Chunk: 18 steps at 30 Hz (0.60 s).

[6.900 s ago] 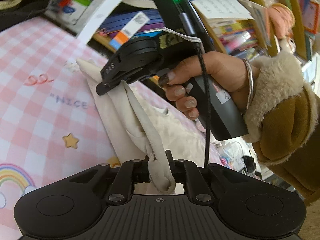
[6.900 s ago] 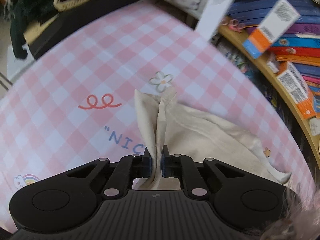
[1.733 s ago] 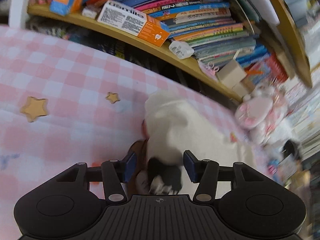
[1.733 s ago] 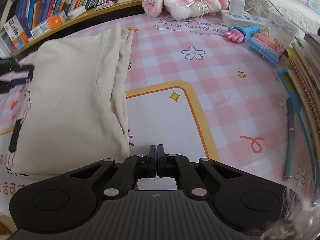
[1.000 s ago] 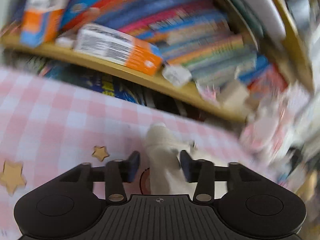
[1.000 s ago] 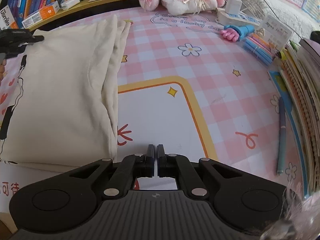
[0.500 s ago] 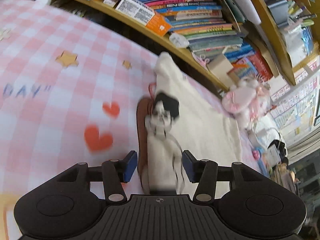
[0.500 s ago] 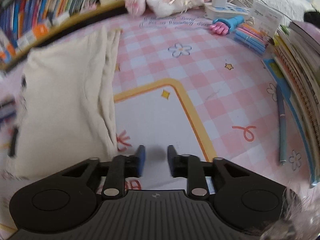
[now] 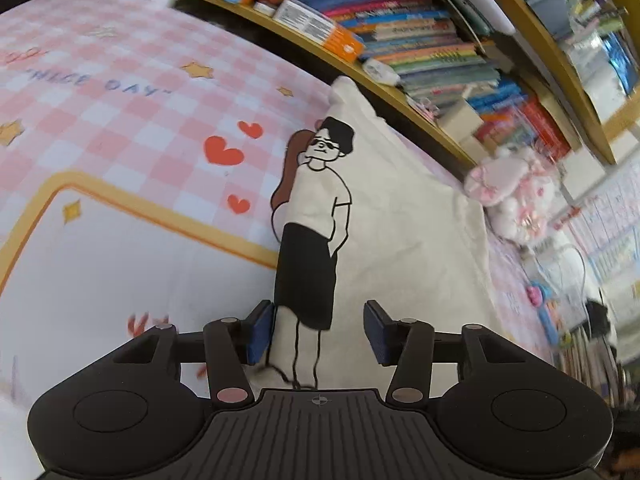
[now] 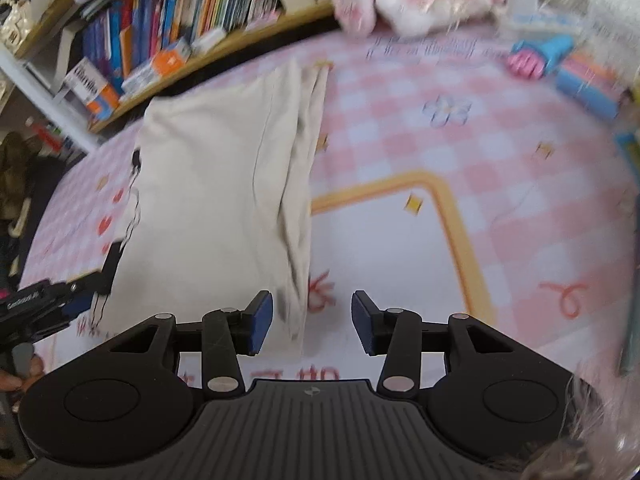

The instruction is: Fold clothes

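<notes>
We see cream cotton T-shirt (image 10: 224, 184) folded lengthwise on table (image 10: 400, 248); left tool (image 9: 318, 330), right tool (image 10: 312, 324) both apart, straddling 6 o'clock hem; crosswise fold looks due.

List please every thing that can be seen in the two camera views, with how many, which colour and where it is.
T-shirt: one, cream with a printed cartoon figure, lying folded flat on the mat.
Mat: one, pink and white check with hearts, stars and a yellow-framed white panel, under the T-shirt.
Bookshelf: one, wooden, packed with many-coloured books, behind the mat.
Plush toy: one, pink and white, at the far end of the mat by the shelf.
Pens: several, blue and pink, blurred, at the mat's right edge.
Left gripper: black, blue pads, open over the T-shirt's near corner.
Right gripper: black, blue pads, open at the T-shirt's near right corner.
</notes>
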Motion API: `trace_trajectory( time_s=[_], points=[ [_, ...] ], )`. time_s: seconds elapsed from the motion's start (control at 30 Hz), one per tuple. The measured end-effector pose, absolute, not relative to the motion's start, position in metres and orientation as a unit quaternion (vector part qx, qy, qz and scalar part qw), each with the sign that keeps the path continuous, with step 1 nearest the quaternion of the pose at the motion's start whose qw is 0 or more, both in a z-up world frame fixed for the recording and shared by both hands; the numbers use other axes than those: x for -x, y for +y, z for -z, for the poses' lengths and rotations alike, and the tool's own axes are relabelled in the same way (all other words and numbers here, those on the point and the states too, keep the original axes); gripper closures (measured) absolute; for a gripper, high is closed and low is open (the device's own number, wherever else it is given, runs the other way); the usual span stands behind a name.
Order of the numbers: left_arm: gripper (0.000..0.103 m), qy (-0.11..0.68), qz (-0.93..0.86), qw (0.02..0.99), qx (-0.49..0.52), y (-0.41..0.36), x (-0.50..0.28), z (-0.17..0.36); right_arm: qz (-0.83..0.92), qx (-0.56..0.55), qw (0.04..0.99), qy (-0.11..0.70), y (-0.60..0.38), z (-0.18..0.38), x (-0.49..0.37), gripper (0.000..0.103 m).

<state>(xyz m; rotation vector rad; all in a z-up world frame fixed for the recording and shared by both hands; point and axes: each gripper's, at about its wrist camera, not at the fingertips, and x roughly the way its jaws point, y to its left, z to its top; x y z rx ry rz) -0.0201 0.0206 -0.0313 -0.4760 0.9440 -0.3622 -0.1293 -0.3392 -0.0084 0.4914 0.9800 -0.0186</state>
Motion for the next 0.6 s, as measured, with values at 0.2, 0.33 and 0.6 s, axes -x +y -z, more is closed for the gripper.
trace_trajectory(
  time_s=[0.2,0.33,0.6],
  points=[
    [0.095,0.473,0.133,0.835,0.248,0.016,0.038,0.034,-0.03,-0.276,0.832,0.48,-0.346,0.023,0.129,0.086],
    [0.098,0.471,0.121,0.834,0.26,0.019,0.059,0.032,-0.051,-0.272,0.833,0.479,-0.349,0.023,0.137,0.091],
    [0.097,0.464,0.125,0.858,0.18,0.012,0.087,0.023,-0.09,-0.29,0.822,0.483,-0.359,0.02,0.162,0.092]
  ],
)
